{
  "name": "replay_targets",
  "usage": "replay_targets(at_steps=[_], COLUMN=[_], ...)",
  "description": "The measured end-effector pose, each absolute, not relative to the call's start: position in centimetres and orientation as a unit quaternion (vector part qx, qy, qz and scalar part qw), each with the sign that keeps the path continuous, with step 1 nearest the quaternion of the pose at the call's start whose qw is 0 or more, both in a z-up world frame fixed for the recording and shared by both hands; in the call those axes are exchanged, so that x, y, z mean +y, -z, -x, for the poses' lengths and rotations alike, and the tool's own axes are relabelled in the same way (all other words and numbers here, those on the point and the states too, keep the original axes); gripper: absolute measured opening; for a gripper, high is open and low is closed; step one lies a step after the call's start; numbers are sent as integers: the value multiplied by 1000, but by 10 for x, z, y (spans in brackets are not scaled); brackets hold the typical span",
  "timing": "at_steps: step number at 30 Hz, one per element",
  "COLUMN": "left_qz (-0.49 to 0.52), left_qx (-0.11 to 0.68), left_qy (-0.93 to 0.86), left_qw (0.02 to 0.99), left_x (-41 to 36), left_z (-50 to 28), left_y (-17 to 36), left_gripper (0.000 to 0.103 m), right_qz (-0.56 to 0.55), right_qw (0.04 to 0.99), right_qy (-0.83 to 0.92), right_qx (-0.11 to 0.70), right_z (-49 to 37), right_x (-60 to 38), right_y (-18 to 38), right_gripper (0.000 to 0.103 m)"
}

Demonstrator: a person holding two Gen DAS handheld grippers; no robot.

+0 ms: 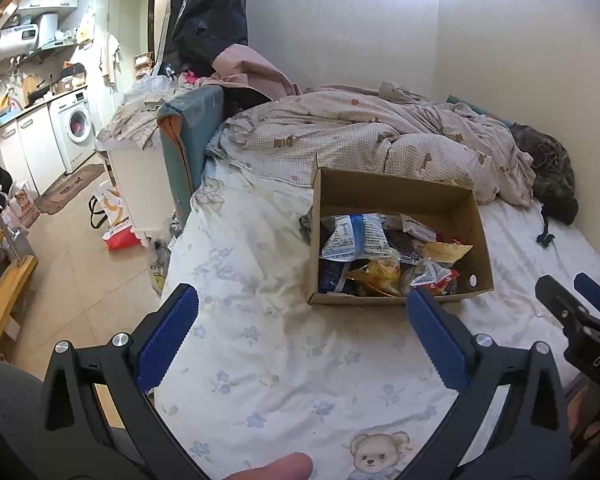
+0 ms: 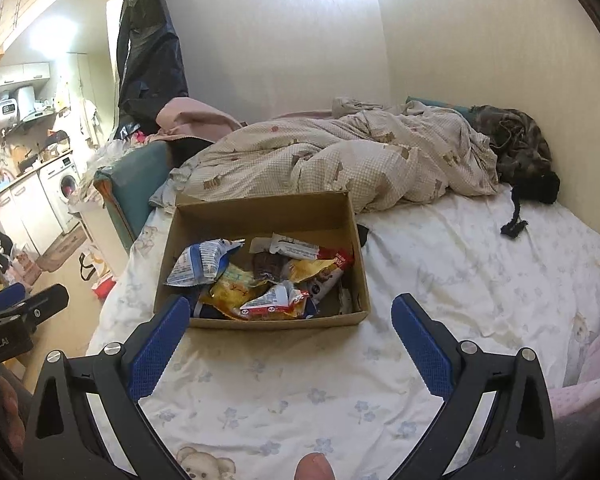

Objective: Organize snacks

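Observation:
An open cardboard box sits on the bed and holds several snack packets: a blue-white bag, a yellow bag and a red-white packet. My left gripper is open and empty, held above the sheet just short of the box's near edge. My right gripper is open and empty, also just short of the box; it shows at the right edge of the left wrist view. The left gripper shows at the left edge of the right wrist view.
The bed has a white floral sheet and a rumpled checked duvet behind the box. A dark bundle lies by the wall. The bed's left edge drops to the floor; a kitchen area lies beyond.

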State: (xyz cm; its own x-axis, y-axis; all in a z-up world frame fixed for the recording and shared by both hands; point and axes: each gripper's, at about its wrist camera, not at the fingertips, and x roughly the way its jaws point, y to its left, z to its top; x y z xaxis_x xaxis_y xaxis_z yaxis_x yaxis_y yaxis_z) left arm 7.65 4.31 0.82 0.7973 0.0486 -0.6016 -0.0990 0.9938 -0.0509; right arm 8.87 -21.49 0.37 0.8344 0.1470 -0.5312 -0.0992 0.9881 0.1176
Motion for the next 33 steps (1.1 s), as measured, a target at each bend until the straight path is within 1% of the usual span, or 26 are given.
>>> replay_targets(at_steps=[33], left_qz=[30], left_qx=[329], left_qy=[-43], left_qw=[943], left_x=[43], left_z=[-82], left_y=[-2], left_gripper=[103], right_qz=[-59], right_qw=[953], right_qy=[-54], right_qx=[293], right_z=[-95], right_x=[-217], right_y=[2], right_gripper=[103])
